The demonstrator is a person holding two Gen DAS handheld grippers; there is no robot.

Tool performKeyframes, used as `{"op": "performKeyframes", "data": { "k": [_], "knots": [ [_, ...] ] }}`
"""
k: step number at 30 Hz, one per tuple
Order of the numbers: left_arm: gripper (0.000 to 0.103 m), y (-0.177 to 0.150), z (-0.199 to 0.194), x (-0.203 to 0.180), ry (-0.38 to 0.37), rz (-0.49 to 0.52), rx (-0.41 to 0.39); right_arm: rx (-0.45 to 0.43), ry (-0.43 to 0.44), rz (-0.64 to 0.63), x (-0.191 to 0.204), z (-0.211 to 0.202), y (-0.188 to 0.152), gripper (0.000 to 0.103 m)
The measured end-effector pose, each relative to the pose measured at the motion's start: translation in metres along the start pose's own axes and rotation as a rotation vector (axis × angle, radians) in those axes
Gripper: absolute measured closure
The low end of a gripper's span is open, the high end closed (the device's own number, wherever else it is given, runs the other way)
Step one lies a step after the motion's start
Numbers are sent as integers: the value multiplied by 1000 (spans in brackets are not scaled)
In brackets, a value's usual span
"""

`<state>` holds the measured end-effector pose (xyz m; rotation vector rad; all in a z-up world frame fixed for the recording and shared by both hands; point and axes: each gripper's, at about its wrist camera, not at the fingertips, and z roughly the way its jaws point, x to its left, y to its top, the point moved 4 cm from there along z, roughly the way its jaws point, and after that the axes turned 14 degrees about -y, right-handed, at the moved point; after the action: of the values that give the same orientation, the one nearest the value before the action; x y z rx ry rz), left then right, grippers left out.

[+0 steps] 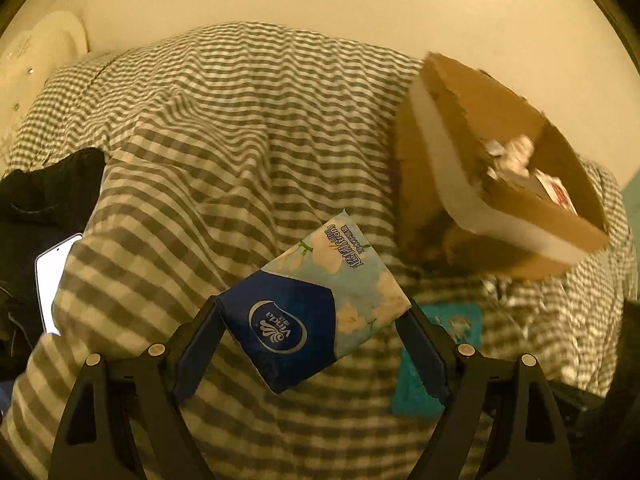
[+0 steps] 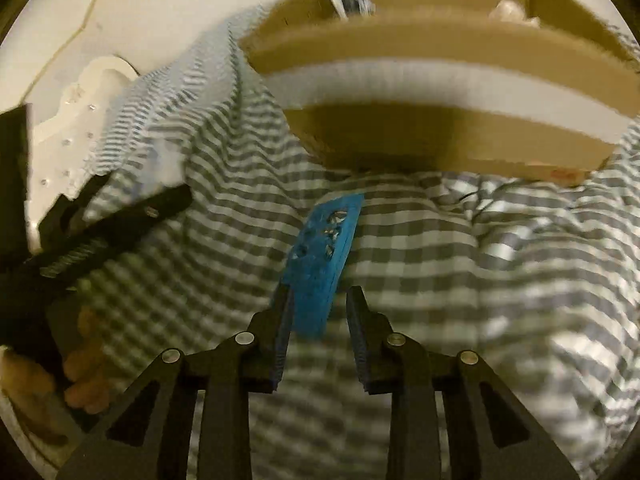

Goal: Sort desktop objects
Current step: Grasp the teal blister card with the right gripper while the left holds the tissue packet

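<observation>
A rumpled gingham cloth (image 1: 240, 140) covers the surface, bearing a cardboard box (image 1: 480, 184), a teal packet (image 2: 320, 256), a phone (image 1: 50, 280) and dark fabric (image 1: 44, 188).

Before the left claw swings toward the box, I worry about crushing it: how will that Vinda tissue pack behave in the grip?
The tissue pack is probably soft: its plastic wrap looks creased where the left claw pinches it. It likely weighs little, hanging tilted from a corner grip without sagging. The glossy wrap might slip, so a quick swing toward the cardboard box could loosen it.
</observation>
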<state>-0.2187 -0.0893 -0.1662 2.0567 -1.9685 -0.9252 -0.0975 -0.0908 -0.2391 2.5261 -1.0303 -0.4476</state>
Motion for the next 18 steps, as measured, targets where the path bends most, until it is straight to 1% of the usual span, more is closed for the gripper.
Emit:
{"op": "performKeyframes", "data": {
  "k": [2,5,6,7,8,10,13,15,16,18],
  "knots": [
    [16,4,2,4,2,-10,-1,17,-3,17,3,15,4,76],
    [16,8,3,3,-6,-5,-9,1,-7,22,12,28,10,77],
    [16,9,4,2,-5,3,-10,-4,-5,18,15,30,12,85],
    [16,10,5,1,0,14,-6,-11,-6,13,20,33,13,89],
    [16,10,7,0,6,24,-3,-17,0,8,24,35,14,91],
    [16,10,11,0,19,38,4,-38,-7,-10,30,34,16,92],
    [16,8,11,0,26,40,9,-56,16,-42,40,25,13,94],
    [16,8,9,-1,23,31,10,-42,18,-40,40,21,11,94],
    [16,7,8,-2,23,26,5,-26,33,-44,41,22,9,94],
    [16,5,6,-3,24,26,-1,-9,24,-49,46,28,8,91]
  ]
}}
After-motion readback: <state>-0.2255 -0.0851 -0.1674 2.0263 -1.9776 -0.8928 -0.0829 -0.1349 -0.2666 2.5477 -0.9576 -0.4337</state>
